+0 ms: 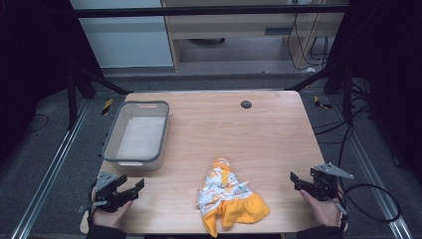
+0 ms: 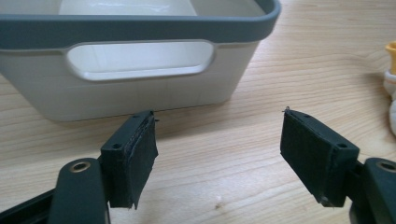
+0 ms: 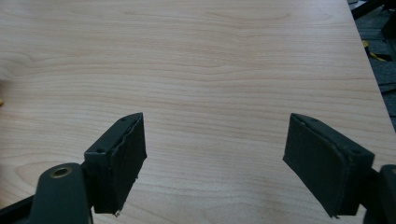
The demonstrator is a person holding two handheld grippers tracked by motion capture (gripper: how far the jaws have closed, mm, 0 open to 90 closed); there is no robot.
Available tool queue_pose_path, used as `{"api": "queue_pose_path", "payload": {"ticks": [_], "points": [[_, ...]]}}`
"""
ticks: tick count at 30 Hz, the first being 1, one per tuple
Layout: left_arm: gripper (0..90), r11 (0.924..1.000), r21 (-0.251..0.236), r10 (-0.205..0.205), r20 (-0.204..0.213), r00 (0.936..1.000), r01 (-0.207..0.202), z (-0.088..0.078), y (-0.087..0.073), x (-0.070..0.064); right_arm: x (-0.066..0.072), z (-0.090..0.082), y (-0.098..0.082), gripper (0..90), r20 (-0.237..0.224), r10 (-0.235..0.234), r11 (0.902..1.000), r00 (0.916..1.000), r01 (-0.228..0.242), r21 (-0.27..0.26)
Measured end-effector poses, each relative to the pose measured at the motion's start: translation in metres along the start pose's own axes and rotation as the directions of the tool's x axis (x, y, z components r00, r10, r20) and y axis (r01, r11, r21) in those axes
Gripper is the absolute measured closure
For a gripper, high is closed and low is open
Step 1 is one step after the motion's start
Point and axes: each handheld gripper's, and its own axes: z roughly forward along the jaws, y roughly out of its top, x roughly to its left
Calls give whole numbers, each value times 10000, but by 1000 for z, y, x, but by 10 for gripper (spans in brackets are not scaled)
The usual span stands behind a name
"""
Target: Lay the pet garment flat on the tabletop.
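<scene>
A crumpled orange and white patterned cloth point(image 1: 226, 196) lies on the wooden table point(image 1: 249, 134) near its front edge. A grey bin with a darker rim point(image 1: 135, 133) stands empty at the left. My left gripper point(image 1: 130, 185) is held at the front left corner, just in front of the bin point(image 2: 140, 79), open with nothing between its jaws. My right gripper point(image 1: 294, 181) is held at the front right edge, open and empty, to the right of the cloth. A sliver of the cloth point(image 2: 391, 79) shows at the right edge of the left gripper view.
A small dark round cap point(image 1: 246, 104) is set in the table near its back edge. Black frame bars, cables and dark floor surround the table. Bare wood point(image 3: 196, 70) stretches ahead of my right gripper point(image 3: 212, 154).
</scene>
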Motion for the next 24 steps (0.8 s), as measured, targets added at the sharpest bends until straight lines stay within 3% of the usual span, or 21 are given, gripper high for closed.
{"api": "queue_pose_path", "payload": {"ticks": [7, 10, 15, 19, 21, 24], "points": [[311, 9997, -83, 252, 339, 9991, -249, -3, 1, -16, 5, -2, 1, 273, -523, -302, 9995, 9982, 297, -95], [344, 9982, -167, 593, 583, 9965, -584, -5, 2, -24, 10, -3, 3, 319, -793, -409, 9990, 9960, 395, -185], [407, 9967, -117, 812, 791, 9936, -805, -3, 4, -31, 16, -5, 9, 356, -1173, -579, 9980, 9914, 543, -331], [422, 9948, -170, 1012, 838, 9913, -1001, -1, 7, -35, 19, -5, 16, 377, -1364, -694, 9969, 9882, 635, -472], [420, 9901, -244, 1397, 730, 9875, -1383, 1, 14, -38, 20, -4, 20, 378, -1442, -814, 9960, 9862, 753, -475], [422, 9889, -434, 1450, 773, 9864, -1420, 0, 20, -41, 22, -3, 27, 382, -1497, -920, 9951, 9844, 852, -508]]}}
